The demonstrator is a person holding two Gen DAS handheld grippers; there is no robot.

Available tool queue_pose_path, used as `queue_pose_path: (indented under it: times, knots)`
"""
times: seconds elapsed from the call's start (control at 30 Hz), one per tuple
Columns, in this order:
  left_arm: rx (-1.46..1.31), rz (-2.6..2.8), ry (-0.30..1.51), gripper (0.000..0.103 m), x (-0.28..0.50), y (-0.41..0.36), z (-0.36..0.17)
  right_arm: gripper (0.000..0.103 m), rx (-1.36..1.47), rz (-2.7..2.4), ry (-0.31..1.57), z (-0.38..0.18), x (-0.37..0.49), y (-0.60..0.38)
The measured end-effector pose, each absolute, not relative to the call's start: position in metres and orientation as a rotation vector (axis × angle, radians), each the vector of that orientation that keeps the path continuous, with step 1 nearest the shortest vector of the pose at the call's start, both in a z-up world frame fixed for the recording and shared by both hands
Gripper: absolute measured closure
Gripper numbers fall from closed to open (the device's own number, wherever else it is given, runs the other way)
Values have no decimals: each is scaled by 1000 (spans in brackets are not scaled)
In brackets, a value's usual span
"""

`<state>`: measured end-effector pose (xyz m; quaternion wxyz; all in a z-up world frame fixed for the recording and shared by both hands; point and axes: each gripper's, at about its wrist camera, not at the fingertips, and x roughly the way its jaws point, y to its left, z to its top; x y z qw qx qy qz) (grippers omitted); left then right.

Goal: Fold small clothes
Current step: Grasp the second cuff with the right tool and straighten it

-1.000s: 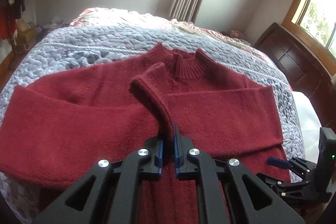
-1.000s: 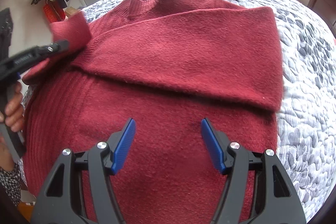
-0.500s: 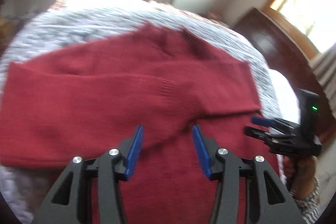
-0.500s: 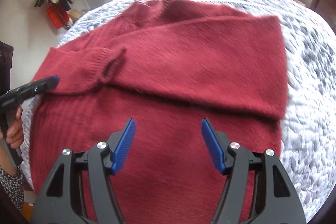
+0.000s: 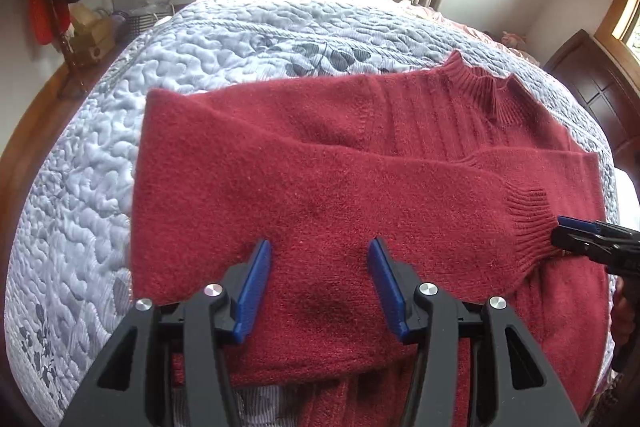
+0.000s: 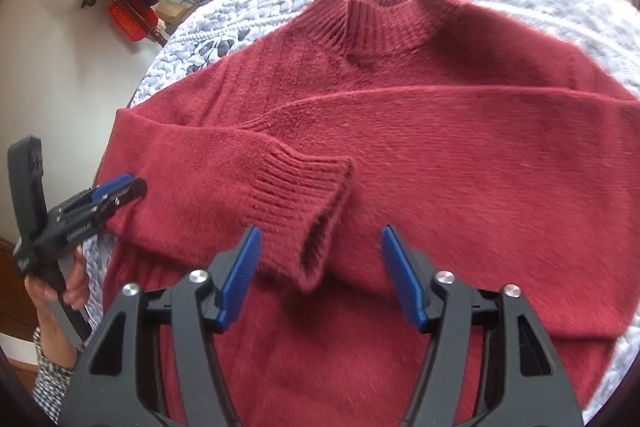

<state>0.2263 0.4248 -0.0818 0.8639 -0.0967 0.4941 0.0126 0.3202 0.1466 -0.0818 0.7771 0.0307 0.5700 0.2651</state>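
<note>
Left wrist: left tongs (image 5: 318,285) spread, empty, over red sweater (image 5: 320,187) mid-frame on the bed (image 5: 200,39).
Right wrist: right tongs (image 6: 320,271) spread above the cuff (image 6: 298,183). Next: grab hem corners evenly, fold toward collar.

1. Red knit sweater (image 6: 460,187), fuzzy, with ribbed mock collar (image 6: 372,15) at far end.
2. Laid flat, front up.
3. Both sleeves folded across chest, left sleeve (image 5: 320,195) uppermost, ribbed cuff (image 6: 300,195) near centre.
</note>
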Motion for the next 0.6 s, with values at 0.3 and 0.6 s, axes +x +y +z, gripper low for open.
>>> queue_pose_path:
  times: [0.3, 0.6]
  knots:
    - [-269, 30, 933, 46, 206, 446, -48, 97, 79, 663, 1190, -78, 323, 159]
    - [-294, 54, 901, 46, 207, 451, -40, 97, 102, 611, 1028, -12, 312, 93]
